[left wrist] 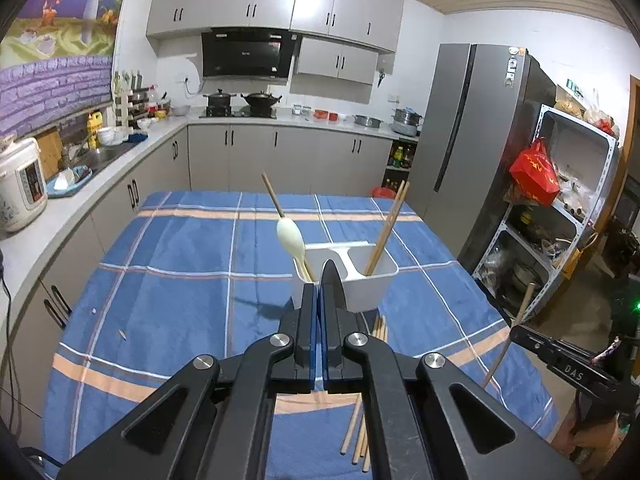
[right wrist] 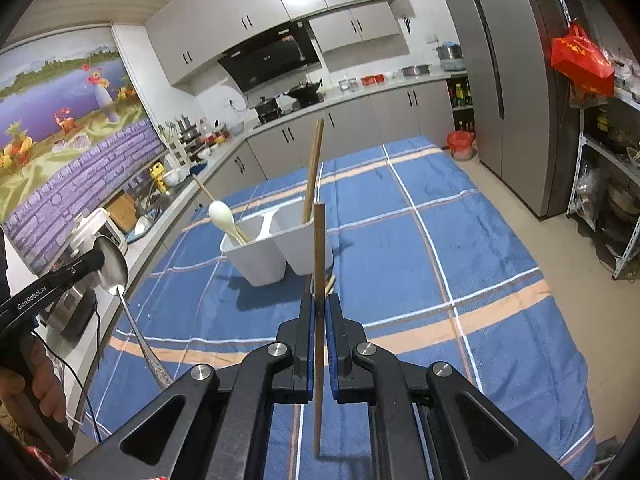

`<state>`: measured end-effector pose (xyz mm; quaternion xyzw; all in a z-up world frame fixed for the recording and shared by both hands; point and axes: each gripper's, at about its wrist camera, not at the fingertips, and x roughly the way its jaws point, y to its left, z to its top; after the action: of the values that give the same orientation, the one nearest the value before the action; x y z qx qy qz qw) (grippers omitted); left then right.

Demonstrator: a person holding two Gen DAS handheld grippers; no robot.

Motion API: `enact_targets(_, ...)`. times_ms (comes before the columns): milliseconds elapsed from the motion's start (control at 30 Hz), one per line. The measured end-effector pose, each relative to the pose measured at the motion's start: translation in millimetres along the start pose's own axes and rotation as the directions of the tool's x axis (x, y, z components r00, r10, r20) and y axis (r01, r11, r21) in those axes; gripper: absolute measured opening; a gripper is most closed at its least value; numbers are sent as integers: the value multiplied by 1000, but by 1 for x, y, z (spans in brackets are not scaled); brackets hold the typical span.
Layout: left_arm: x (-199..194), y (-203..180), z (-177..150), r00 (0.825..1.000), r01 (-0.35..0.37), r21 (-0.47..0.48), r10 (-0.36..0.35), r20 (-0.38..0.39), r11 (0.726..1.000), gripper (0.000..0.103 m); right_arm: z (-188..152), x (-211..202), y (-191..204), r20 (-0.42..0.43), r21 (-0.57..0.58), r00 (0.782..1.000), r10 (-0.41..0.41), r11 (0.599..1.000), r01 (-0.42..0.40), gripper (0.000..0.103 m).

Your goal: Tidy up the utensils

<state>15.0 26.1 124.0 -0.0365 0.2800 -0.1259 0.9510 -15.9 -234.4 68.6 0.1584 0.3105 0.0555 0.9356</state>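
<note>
A white two-compartment utensil holder (left wrist: 376, 280) (right wrist: 260, 256) stands on the blue plaid tablecloth. Its left compartment holds a cream spoon (left wrist: 290, 236) (right wrist: 222, 214) and a chopstick; its right compartment holds two wooden chopsticks (left wrist: 386, 228) (right wrist: 313, 168). My left gripper (left wrist: 320, 296) (right wrist: 96, 260) is shut on a metal spoon (right wrist: 114, 268), seen edge-on in the left wrist view, just before the holder. My right gripper (right wrist: 319, 304) (left wrist: 516, 330) is shut on a wooden chopstick (right wrist: 319, 248) (left wrist: 520, 308), held upright near the holder. Several loose chopsticks (left wrist: 362, 436) lie on the cloth.
The table (left wrist: 180, 248) is ringed by a kitchen counter (left wrist: 120, 152) on the left with a rice cooker (left wrist: 20, 184), and a fridge (left wrist: 472, 128) and shelves (left wrist: 560, 200) on the right. A small scrap (left wrist: 122, 334) lies on the cloth at left.
</note>
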Motion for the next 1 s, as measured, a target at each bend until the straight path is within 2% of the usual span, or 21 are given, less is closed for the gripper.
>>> enact_targets(267, -11, 4, 32, 996, -37, 36, 34, 79, 999, 1, 24, 0, 12, 47, -29, 999, 15, 999, -14, 6)
enact_targets(533, 1, 1, 79, 981, -93, 91, 75, 179, 992, 1, 68, 8, 34, 104, -79, 994, 39, 996, -31, 5)
enact_targets(833, 76, -6, 118, 975, -125, 137, 96, 202, 983, 1, 138, 29, 70, 180, -140, 981, 67, 989, -42, 5)
enact_targets(1000, 127, -19, 122, 969, -176, 226, 129, 211, 958, 1, 164, 57, 89, 198, -195, 979, 40, 981, -1, 5)
